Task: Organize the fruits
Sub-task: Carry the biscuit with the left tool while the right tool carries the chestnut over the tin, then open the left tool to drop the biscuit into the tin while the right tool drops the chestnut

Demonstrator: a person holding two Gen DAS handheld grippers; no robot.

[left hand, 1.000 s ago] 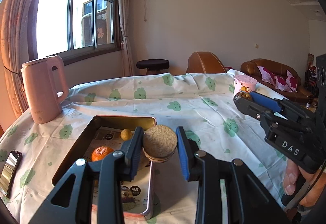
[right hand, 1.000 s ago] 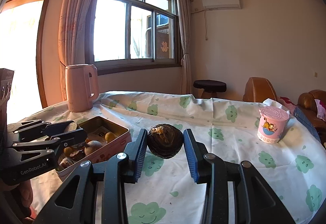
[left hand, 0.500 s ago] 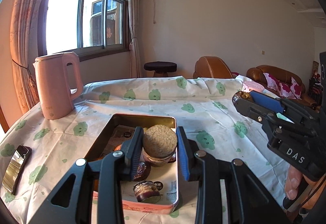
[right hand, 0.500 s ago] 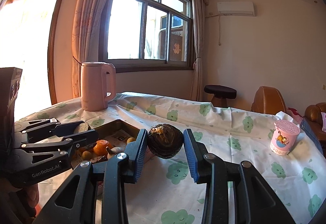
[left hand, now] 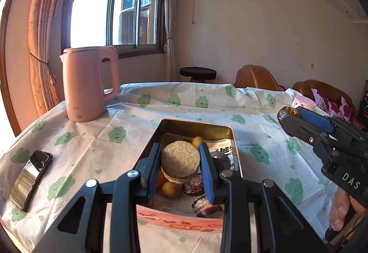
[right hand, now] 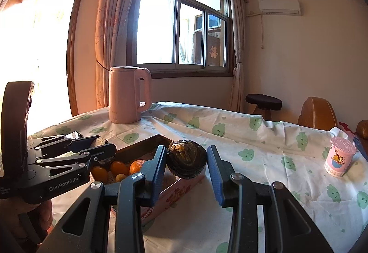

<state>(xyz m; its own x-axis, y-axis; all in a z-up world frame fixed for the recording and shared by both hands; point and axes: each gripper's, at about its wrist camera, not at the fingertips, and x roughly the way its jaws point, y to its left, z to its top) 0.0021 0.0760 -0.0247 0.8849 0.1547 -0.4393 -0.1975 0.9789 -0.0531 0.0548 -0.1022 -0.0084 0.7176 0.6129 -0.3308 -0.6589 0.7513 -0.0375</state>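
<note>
Over the tin [left hand: 232,138] (oranges [right hand: 137,166], perhaps sweets inside), both claws grip round fruits.

1. My left wrist camera looks forward and slightly down along its fingers, close above the tin [left hand: 232,138].
2. My right wrist camera faces the window from beside the tin [right hand: 147,143], near table height.
3. Both views share the kettle [left hand: 88,83] [right hand: 128,94], the tin and the tablecloth [left hand: 138,119] [right hand: 264,145].

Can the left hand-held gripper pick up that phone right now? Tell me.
Probably not yet. The left hand-held gripper is shut on a tan round fruit over the tin. The phone lies unobstructed on the tablecloth.
</note>
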